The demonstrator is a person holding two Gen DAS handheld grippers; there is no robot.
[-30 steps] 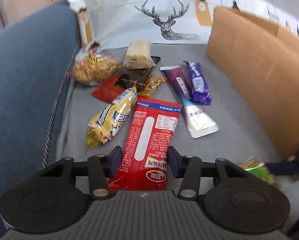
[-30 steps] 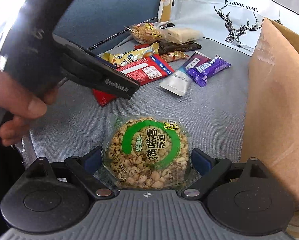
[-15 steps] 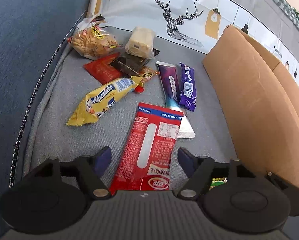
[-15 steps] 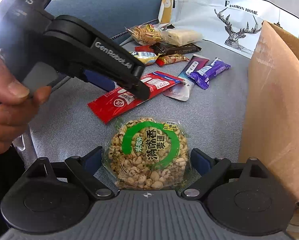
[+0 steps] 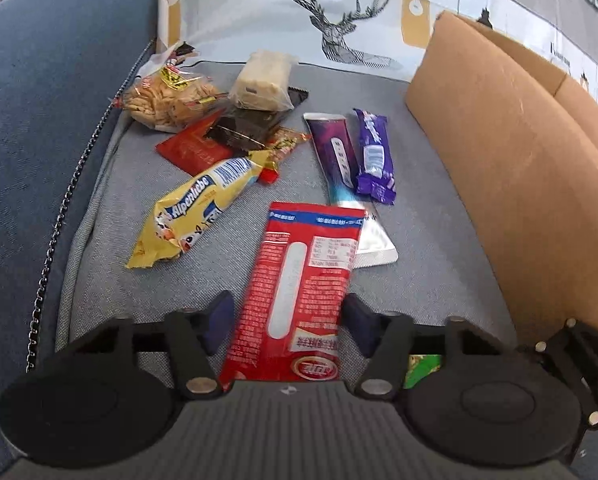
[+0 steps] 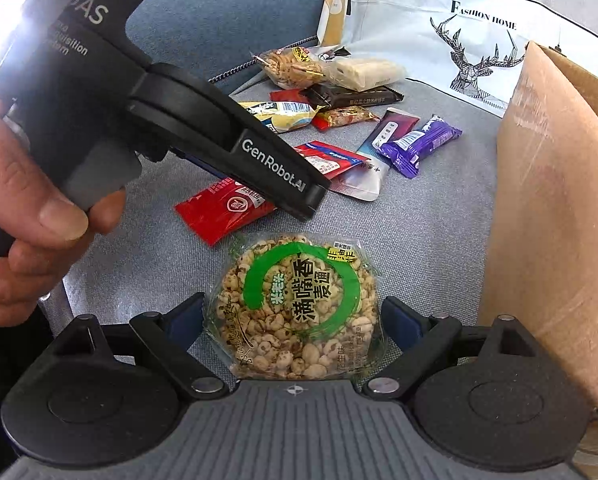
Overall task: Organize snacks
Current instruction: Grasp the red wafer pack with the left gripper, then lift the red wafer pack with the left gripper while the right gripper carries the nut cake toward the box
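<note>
While the left gripper (image 5: 285, 322) closes its jaws around the red snack packet (image 5: 301, 296) at lower centre, not yet pinching, the right gripper (image 6: 293, 320) stands spread beside the puffed-grain cake (image 6: 295, 308). Light, crinkly and slippery, the packet looks best gripped across its edges.

Left wrist view: near end of the long red foil snack packet (image 5: 299, 296) hidden under the camera housing. A green scrap of wrapper (image 5: 423, 368) shows only between the linkage bars; contents unreadable. The flat dark chocolate bar (image 5: 247, 128) is partly covered by the clear-wrapped pale cake (image 5: 263, 80).

Right wrist view: the black left hand-held gripper (image 6: 299, 200) covers the red packet's middle. The brown cardboard box (image 6: 559, 220) is cut by the right edge.
</note>
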